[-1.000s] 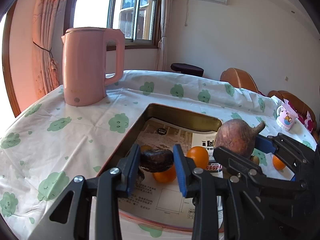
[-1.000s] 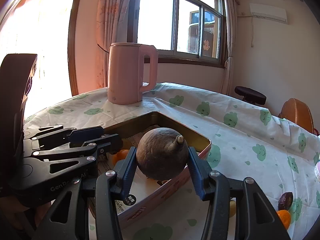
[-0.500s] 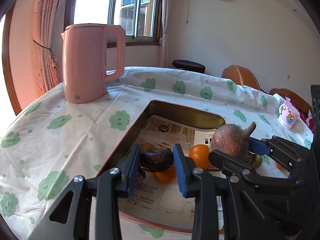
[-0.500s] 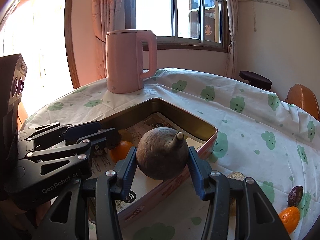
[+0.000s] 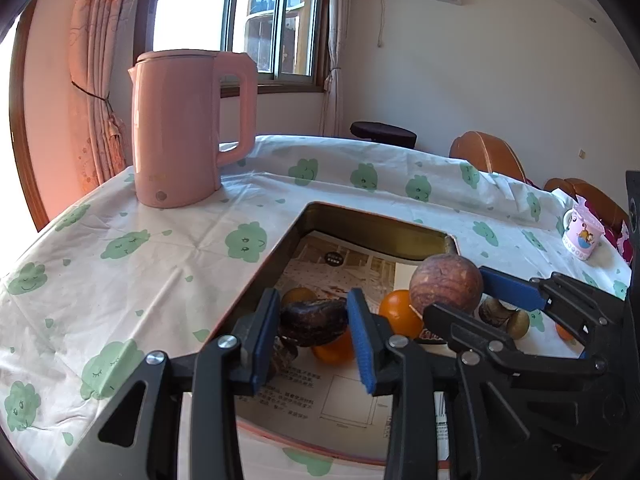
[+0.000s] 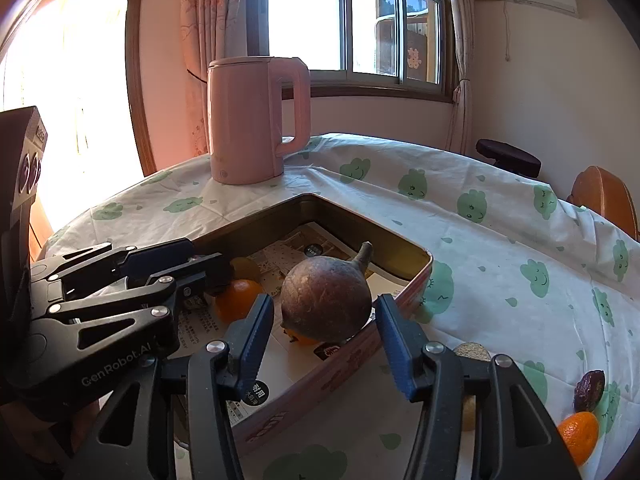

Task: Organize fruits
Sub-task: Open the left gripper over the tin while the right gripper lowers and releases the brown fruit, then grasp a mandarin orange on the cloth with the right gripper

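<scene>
A pink-rimmed tin box lined with printed paper sits on the cloud-print tablecloth. My left gripper is shut on a dark wrinkled fruit low over the box's near left corner, above several oranges. My right gripper hangs over the box's right side. Its jaws are opening around a round brown fruit with a stem, which rests on the oranges with a narrow gap at each pad. In the left wrist view that fruit sits between the right gripper's fingers.
A tall pink kettle stands behind the box on the left. A small painted mug is at the far right. An orange, a dark fruit and a tan one lie on the cloth right of the box. Brown chairs stand beyond the table.
The right gripper's jaws have spread off the brown fruit, which has sunk into the box onto the oranges. The left gripper keeps its hold and has not moved.
</scene>
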`<state>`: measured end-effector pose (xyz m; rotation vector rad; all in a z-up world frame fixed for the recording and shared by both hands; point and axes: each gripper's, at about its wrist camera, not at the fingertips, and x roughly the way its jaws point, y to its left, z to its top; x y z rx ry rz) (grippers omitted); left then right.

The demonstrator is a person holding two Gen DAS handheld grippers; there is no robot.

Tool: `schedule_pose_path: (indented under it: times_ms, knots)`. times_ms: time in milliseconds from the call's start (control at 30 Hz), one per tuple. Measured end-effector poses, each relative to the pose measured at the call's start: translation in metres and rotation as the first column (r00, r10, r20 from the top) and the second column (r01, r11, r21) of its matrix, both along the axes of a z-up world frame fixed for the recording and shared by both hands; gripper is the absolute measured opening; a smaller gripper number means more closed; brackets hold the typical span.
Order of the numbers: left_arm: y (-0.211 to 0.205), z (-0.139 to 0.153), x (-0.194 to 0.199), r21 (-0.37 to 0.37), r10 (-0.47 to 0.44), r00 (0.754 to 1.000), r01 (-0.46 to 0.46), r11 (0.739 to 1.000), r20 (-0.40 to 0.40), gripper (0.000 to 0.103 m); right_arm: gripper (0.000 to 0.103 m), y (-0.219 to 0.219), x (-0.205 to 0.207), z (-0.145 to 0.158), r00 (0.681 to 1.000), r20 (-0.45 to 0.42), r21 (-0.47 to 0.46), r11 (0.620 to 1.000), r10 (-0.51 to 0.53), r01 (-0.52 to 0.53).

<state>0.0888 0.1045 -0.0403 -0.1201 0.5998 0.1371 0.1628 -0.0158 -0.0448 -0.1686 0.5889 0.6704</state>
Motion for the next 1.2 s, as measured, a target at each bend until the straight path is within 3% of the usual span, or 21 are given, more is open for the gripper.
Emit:
schedule_pose_path:
  times_ms: [67,267,433,600,933,1200]
  knots:
    - [0.0,0.0,0.0,0.005,0.007,1.0,-0.007,1.0,0.001,0.038,0.056,0.0,0.0,0.0,1.0,0.004,-0.001,1.0,-0.002,0.002]
    - [0.005,0.003,-0.008,-0.007,0.04,0.999,-0.04,0.999,0.035,0.059,0.064,-0.008,-0.003,0.004,0.999,0.03,0.027,0.999,-0.033,0.032]
    - [0.003,0.005,-0.011,0.004,0.045,0.998,-0.045,0.999,0.049,0.062,0.073,-0.014,-0.004,0.007,0.997,0.046,0.061,0.997,-0.054,0.051]
    - [0.007,0.007,-0.018,-0.01,0.068,0.995,-0.067,0.998,0.076,0.079,0.078,-0.02,-0.014,0.013,0.993,0.1,0.094,0.994,-0.067,0.057]
    - [0.006,0.01,-0.021,-0.005,0.084,0.992,-0.084,0.996,0.093,0.084,0.087,-0.028,-0.018,0.018,0.986,0.135,0.13,0.988,-0.097,0.079]
    - [-0.01,0.013,-0.022,0.012,0.048,0.994,-0.05,0.999,0.103,0.087,0.088,-0.041,-0.022,0.019,0.983,0.139,0.155,0.983,-0.117,0.095]
